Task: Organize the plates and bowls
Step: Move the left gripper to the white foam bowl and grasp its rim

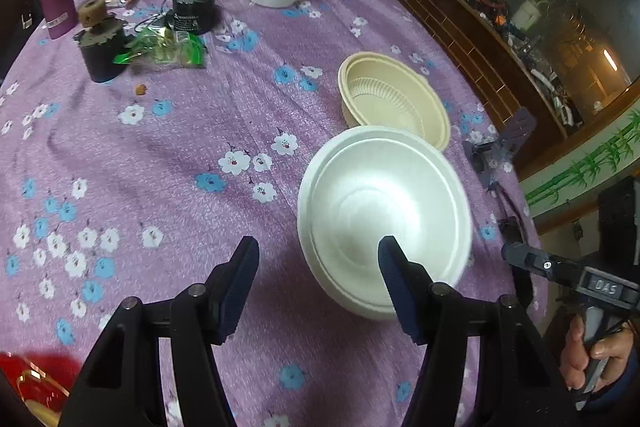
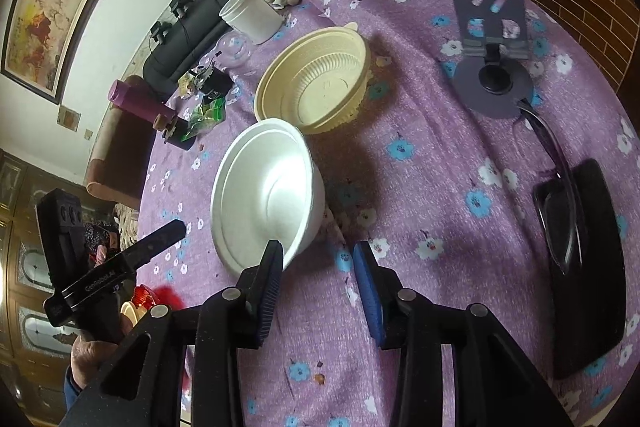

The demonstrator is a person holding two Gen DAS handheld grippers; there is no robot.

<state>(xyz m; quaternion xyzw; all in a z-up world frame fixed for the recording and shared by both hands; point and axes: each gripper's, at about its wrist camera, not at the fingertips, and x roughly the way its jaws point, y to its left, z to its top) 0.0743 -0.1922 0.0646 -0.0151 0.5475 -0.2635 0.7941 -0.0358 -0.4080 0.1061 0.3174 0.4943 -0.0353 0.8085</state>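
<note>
Counting two bowls at frame centre: one white bowl [image 1: 384, 223], one cream bowl [image 1: 394, 99]; my left gripper [image 1: 316, 287] and right gripper [image 2: 318, 267] gape half-open, empty.

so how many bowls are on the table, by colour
white foam bowl: 1
cream ribbed bowl: 1
total: 2, side by side on the purple floral cloth

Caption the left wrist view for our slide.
Open left gripper nears white foam bowl beside cream bowl.
</note>
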